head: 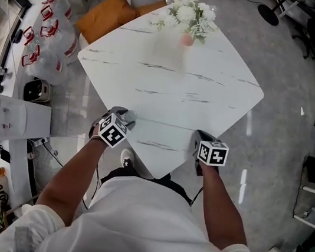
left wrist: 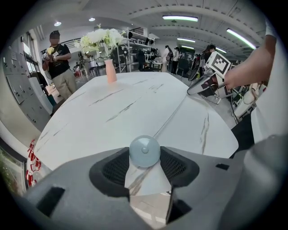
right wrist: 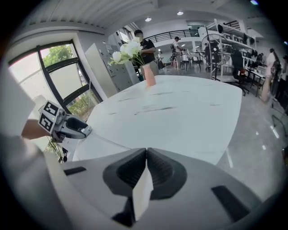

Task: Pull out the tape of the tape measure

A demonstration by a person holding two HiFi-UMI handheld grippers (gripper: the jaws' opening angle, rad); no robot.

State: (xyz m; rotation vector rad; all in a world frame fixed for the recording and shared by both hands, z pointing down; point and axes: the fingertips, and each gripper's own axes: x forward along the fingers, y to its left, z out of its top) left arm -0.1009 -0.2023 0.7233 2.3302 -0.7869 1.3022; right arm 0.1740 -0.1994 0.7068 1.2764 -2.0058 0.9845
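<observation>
Between the fingers (left wrist: 112,170) of the left gripper (head: 124,115) sits the tape measure (left wrist: 144,151), a small round case of pale blue-grey with a button at its middle. The ribbed pads press on it from both sides close to their tips, so these fingers are closed on the case and stand wide apart around it. Below and ahead of them lies the white, dark-veined table (head: 170,83).

To the right of those fingers, and well apart from them, the right gripper (head: 201,137) hangs over the same near corner of the table, by its other edge. Both grippers tilt downward toward the tabletop. The right gripper's fingers (right wrist: 128,173) are closed on themselves, with their tips meeting. From the left gripper view the right gripper shows off to the right and a little ahead, marker cube uppermost. From the right gripper view the left one shows off to the left.

Far ahead of both pairs of fingers, at the opposite corner of the table, stands a pink vase (head: 187,38) of white flowers (head: 188,11). Past that corner an orange cushion (head: 107,15) lies beside the table, and a person (left wrist: 59,67) stands on the floor beyond it.
</observation>
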